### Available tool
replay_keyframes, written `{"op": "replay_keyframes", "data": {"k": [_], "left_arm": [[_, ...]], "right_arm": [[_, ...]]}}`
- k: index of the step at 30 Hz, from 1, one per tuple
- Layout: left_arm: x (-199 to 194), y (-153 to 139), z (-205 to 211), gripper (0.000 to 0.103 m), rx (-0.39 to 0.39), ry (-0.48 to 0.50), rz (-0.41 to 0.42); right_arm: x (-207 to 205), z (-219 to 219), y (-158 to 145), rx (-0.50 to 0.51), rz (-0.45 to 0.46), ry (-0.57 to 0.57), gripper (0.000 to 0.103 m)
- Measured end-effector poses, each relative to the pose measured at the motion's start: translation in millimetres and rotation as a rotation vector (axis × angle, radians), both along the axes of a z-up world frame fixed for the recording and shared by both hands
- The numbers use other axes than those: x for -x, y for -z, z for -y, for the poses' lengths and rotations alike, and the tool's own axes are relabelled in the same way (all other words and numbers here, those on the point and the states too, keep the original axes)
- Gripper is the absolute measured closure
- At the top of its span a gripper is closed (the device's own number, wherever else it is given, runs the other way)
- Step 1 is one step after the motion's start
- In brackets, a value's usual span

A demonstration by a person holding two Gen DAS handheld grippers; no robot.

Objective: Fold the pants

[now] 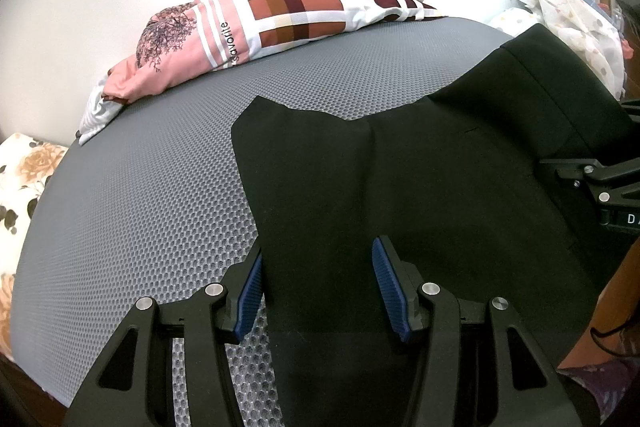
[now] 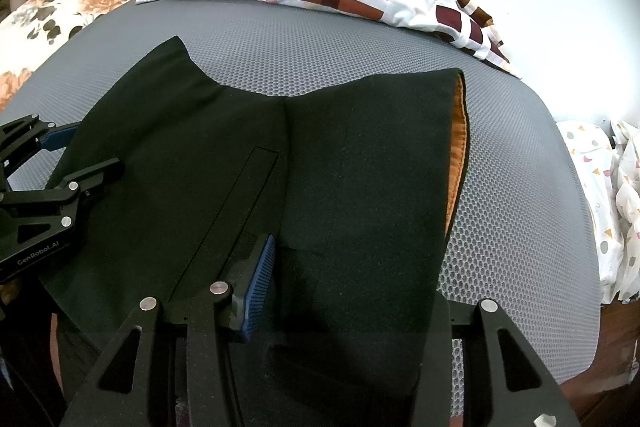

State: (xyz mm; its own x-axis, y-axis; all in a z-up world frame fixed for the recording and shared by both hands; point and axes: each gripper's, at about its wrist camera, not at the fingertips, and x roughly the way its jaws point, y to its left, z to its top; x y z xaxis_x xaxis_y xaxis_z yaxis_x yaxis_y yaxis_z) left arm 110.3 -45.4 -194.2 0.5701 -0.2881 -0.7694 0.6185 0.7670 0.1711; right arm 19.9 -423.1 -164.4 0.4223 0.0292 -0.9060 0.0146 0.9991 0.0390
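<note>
The pants (image 2: pixel 320 167) are lying only partly folded on the mat (image 1: pixel 140 187); the left gripper (image 1: pixel 316 291) is standing apart over the near hem; for the right gripper (image 2: pixel 340 287) I cannot tell.

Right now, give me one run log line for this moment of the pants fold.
step: fold pants | pants: black, spread on grey mat | left gripper: open, straddling near hem edge | right gripper: cloth between jaws, grip unclear
</note>
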Motion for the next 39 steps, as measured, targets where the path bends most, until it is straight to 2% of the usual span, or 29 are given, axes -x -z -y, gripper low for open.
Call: {"op": "replay_keyframes", "data": {"k": [39], "left_arm": [[3,-4,-16,0.050,0.012,-0.011,-0.001]], "right_arm": [[-2,-2,0,0.031,-0.008,-0.018,0.061]]}}
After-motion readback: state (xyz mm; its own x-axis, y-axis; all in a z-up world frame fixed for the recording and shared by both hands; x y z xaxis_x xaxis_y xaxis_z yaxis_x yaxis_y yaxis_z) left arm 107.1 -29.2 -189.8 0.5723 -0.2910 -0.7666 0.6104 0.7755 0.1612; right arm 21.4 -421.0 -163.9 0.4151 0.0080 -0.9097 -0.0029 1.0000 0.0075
